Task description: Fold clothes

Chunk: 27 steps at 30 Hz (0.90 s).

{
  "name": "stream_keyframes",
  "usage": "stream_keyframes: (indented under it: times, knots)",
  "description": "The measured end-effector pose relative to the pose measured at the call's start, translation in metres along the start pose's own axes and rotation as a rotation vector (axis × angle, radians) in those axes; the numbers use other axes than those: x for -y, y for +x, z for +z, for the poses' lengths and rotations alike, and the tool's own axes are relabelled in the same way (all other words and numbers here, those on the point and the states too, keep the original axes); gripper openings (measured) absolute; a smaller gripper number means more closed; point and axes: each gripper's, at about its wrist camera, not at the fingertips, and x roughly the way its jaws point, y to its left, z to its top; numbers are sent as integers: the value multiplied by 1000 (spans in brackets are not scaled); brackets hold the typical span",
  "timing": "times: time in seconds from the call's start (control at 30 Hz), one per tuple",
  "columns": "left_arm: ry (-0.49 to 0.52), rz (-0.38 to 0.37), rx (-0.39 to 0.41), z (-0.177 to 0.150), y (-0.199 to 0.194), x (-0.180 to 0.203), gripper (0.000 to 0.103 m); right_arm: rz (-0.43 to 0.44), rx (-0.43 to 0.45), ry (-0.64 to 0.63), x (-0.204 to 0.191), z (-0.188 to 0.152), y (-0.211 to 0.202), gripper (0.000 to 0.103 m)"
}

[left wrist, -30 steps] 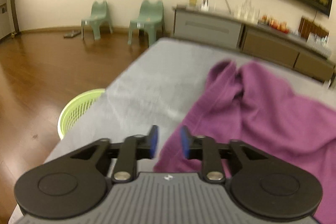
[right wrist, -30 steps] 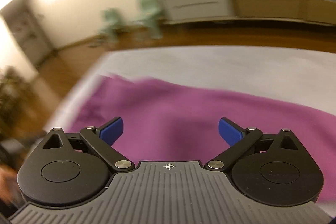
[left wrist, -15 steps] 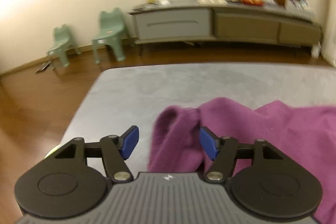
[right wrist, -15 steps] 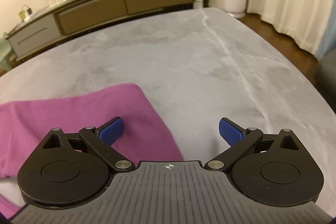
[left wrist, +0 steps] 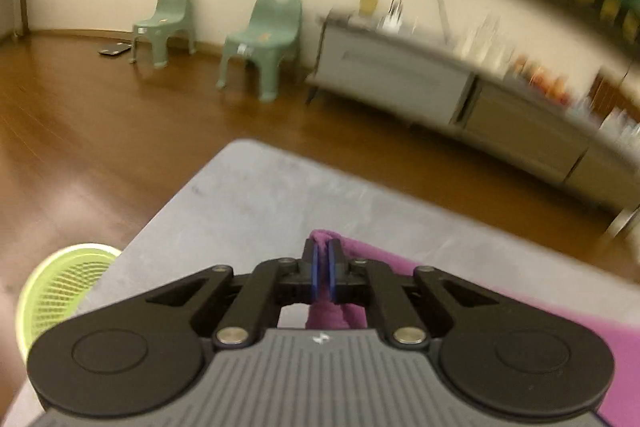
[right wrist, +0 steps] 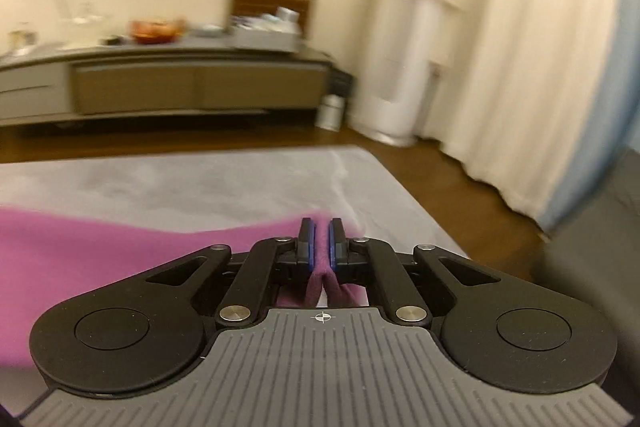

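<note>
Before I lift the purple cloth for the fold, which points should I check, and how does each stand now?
1. Left tongs shut on the purple cloth: ok, fabric bunches between them.
2. Right tongs shut on the cloth: ok, a fold sits between them.
3. Both grips at matching corners: cannot tell, no view shows the whole cloth.
4. Cloth lies on the grey table, not over the edge: cannot tell.
5. Green basket beside the table near the left tongs, clear of the cloth: ok.

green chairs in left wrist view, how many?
2. One pale green plastic chair stands against the far wall at left; the second green chair is to its right, beside the grey sideboard. Others may be out of frame.
</note>
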Motion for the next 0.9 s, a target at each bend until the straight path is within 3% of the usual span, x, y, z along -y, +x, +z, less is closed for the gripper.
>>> stream_keyframes:
  times: [0.03,0.07,0.13,0.17,0.23,0.27,0.4,0.53,0.6,0.7,0.77,0.9]
  knots:
    - [-4,26,-13,-1,6,5,10,-18,-16,0,-4,-8,10,27]
    - [-11,31,-20,-2,5,5,14,-19,-35,4,-3,-13,15,50]
    - [-24,42,-33,-4,3,4,19,2,-77,18,4,-19,23,68]
    - [-30,47,-39,-6,2,4,32,5,-88,44,12,-19,23,71]
    - [-25,44,-8,-12,-16,-3,46,15,-99,128,33,-15,19,76]
    - [-22,42,8,-16,-25,-6,47,33,-108,179,44,-14,17,82]
    - [-27,5,49,-34,-69,-29,50,126,-176,313,76,-22,15,85]
    - [-39,-20,35,-59,-98,-49,53,214,-290,308,72,-38,38,84]
    - [-46,-16,23,-77,-111,-55,56,252,-335,297,66,-44,45,77]
    - [-45,-21,-1,-97,-127,-58,56,275,-353,305,61,-46,39,77]
    - [-41,-26,-17,-108,-136,-59,56,279,-345,327,64,-44,31,70]
    - [-52,-34,37,-122,-169,-56,60,321,-332,431,80,-41,12,71]
